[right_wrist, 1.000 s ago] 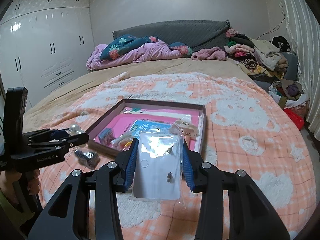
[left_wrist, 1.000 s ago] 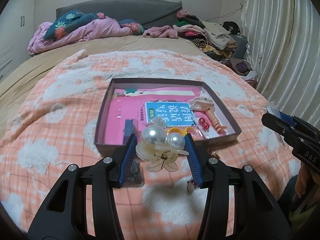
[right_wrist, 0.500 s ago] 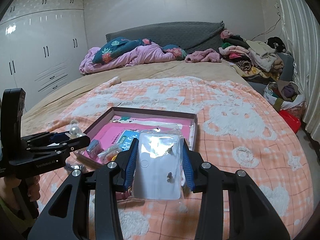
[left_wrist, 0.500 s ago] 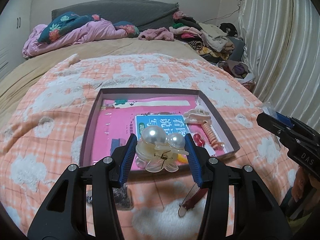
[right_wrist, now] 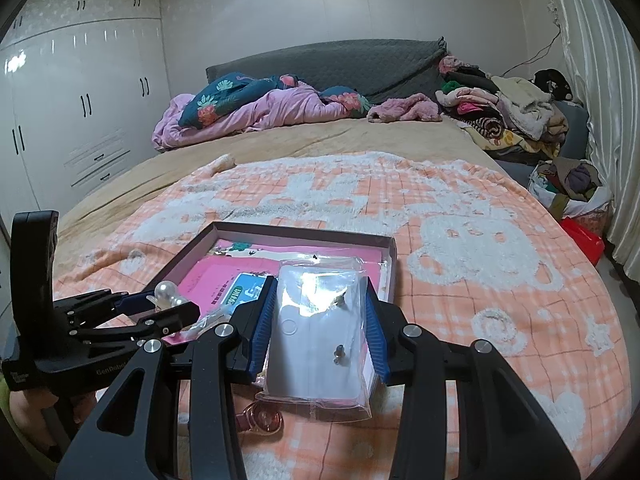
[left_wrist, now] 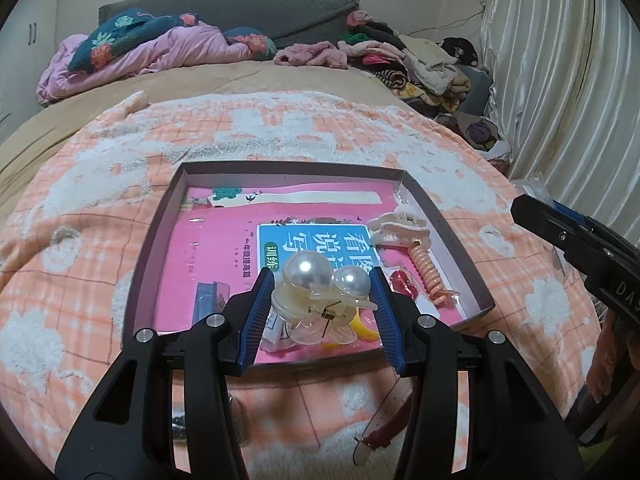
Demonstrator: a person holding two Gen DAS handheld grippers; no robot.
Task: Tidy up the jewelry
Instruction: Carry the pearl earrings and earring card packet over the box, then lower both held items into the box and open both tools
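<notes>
My left gripper [left_wrist: 322, 304] is shut on a clear hair claw clip with two pearls [left_wrist: 316, 292] and holds it above the near part of a shallow box [left_wrist: 150, 248] lined with a pink booklet. The box holds a cream claw clip [left_wrist: 400, 228], a peach spiral hair tie [left_wrist: 426, 272], a red piece [left_wrist: 402, 282] and a yellow ring [left_wrist: 366, 330]. My right gripper [right_wrist: 320, 328] is shut on a clear plastic bag with small earrings on a white card [right_wrist: 316, 332], just before the box's near edge [right_wrist: 390, 256]. The left gripper also shows in the right wrist view [right_wrist: 160, 308].
A red watch strap [left_wrist: 384, 424] and a dark beaded piece [left_wrist: 178, 424] lie on the orange checked blanket [left_wrist: 80, 280] in front of the box. A rose-gold watch [right_wrist: 264, 418] lies under my right gripper. Piled clothes [right_wrist: 512, 112] and curtains are to the right.
Both grippers have moved forward toward the box with their loads. The pearl clip now hangs over the box's inside instead of in front of it.
</notes>
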